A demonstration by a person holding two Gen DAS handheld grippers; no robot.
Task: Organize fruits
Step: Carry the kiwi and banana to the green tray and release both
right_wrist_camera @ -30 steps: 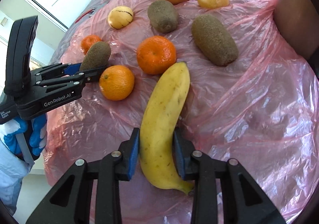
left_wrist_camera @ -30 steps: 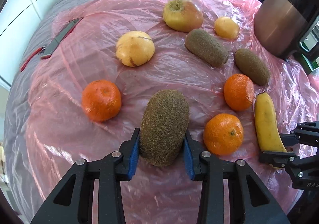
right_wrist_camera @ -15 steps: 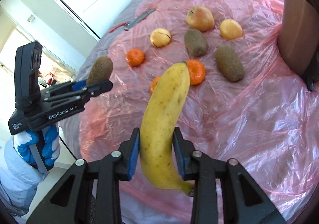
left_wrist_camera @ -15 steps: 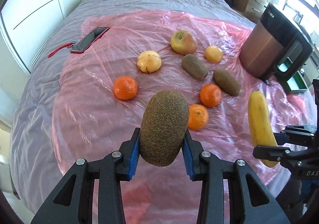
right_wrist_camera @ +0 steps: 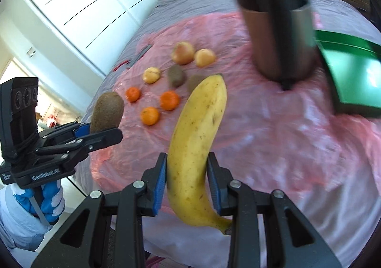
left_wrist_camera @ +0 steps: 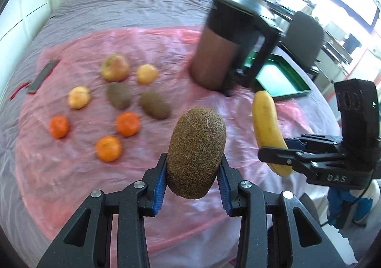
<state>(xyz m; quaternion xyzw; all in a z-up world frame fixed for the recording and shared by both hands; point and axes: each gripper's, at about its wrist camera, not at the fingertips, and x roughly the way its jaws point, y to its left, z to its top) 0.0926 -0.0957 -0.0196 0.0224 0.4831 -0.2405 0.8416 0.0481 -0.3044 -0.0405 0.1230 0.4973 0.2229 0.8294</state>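
While most of the fruit is left scattered on the pink plastic sheet (left_wrist_camera: 166, 48), only two pieces are actually picked up so far, so the job looks barely started. A fuzzy kiwi (left_wrist_camera: 196, 152) is clamped between the blue pads of the left gripper (left_wrist_camera: 192, 181) and held in the air above the near edge of the sheet. A banana (right_wrist_camera: 198, 146) is squeezed the same way in the right gripper (right_wrist_camera: 187, 183), tip pointing away, well clear of the sheet.

Left lying there: three oranges (left_wrist_camera: 128, 123), two more kiwis (left_wrist_camera: 154, 104), an apple (left_wrist_camera: 114, 68) and a couple of yellowish round fruits (left_wrist_camera: 78, 97), all a bit blurred.

As for containers, a green tray (right_wrist_camera: 354, 77) is seen off to the right, just past the tall brown bin (left_wrist_camera: 215, 63). Nothing can be spotted on the part of the tray that shows, so probably nothing is sorted yet. The bin's inside is hidden, can't tell what's in it.
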